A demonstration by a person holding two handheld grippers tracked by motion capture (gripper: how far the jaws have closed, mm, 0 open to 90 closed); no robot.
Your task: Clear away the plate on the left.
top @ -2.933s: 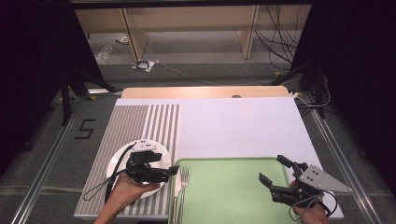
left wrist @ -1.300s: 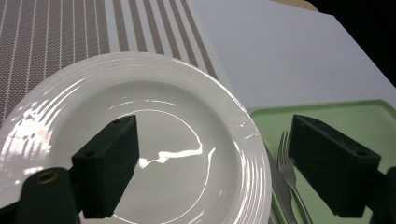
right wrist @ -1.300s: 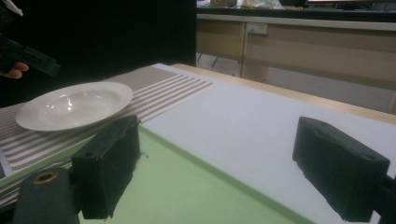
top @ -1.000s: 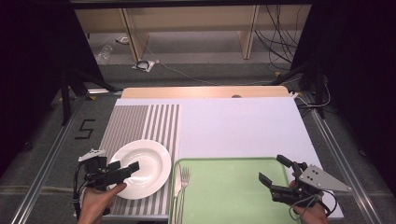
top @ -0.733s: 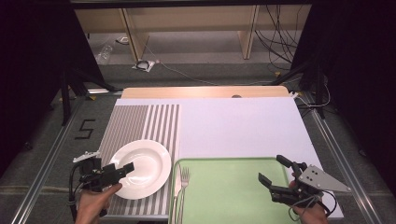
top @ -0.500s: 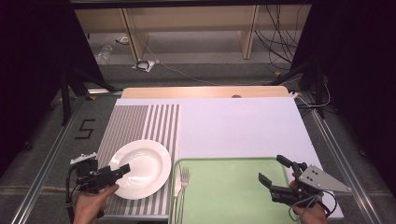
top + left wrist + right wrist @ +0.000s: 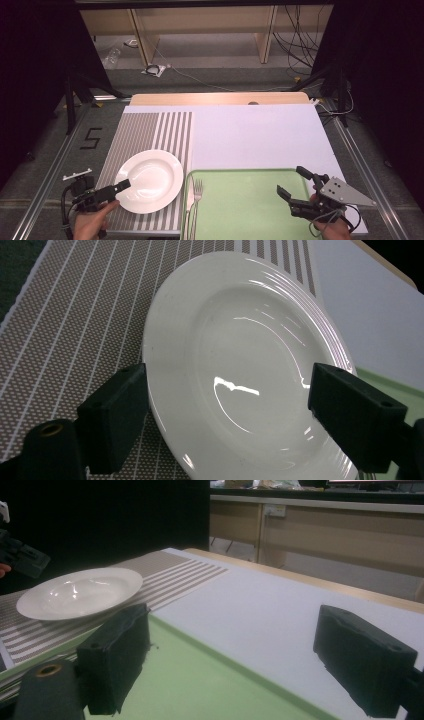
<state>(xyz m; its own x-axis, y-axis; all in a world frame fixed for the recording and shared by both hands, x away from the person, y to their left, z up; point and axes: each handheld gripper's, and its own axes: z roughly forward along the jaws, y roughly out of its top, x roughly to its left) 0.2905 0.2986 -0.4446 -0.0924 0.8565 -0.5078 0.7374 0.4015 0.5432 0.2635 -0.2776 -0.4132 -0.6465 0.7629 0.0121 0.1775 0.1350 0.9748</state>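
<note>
My left gripper (image 7: 116,188) stands wide, its jaws either side of the near-left rim of the plate (image 7: 149,181), as the left gripper view shows with one jaw over the placemat (image 7: 65,330) and the other over the bowl of the plate (image 7: 240,370). I cannot tell whether a jaw touches the rim. The jaws straddle the rim across the table rather than above and below it, so I judge the chief risk is a close that only nudges the glossy plate sideways. Pushed right, the plate would run into the green tray (image 7: 250,210), whose left edge lies just beside the plate, with a fork (image 7: 196,200) at that edge. A pinch taken too near the lip could also tip the plate and let it slip out.

The plate lies flat, face up, on the striped placemat (image 7: 150,135), left of the tray. Being round, it has no long axis and no heading; only the rim matters for a grasp.

My right gripper (image 7: 299,189) hovers wide and empty over the tray's right part, well apart from the plate.
</note>
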